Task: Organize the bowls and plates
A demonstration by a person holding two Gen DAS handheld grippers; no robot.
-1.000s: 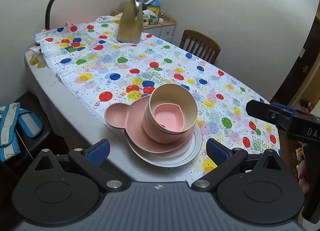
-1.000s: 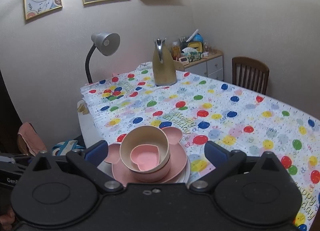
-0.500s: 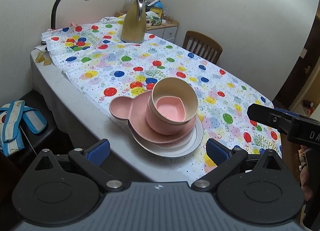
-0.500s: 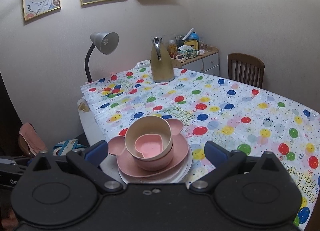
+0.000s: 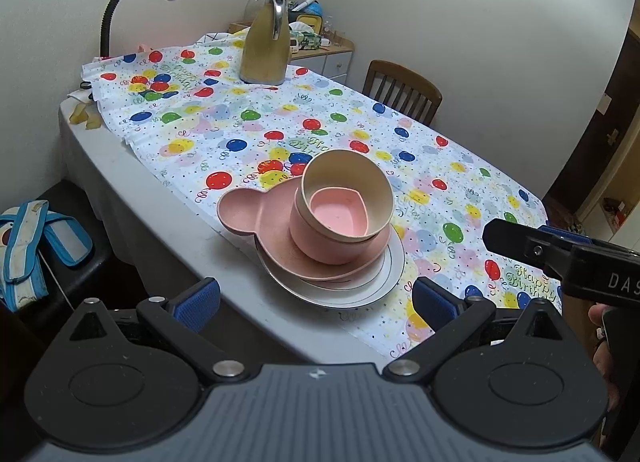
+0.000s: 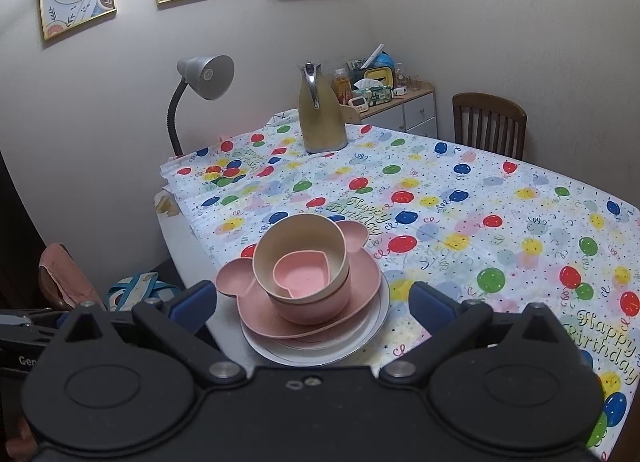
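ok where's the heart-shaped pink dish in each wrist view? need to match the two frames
Left wrist: heart dish sits just right of centre, nested in the beige bowl atop the stack.
Right wrist: heart dish sits left of centre, low in the frame, in the same beige bowl.
Shared landmark: the gold jug at the table's far end, upper centre in both views.

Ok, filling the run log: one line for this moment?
left gripper: open, empty | right gripper: open, empty | stack: white plate, pink plate, pink bowl, beige bowl, heart dish | untouched
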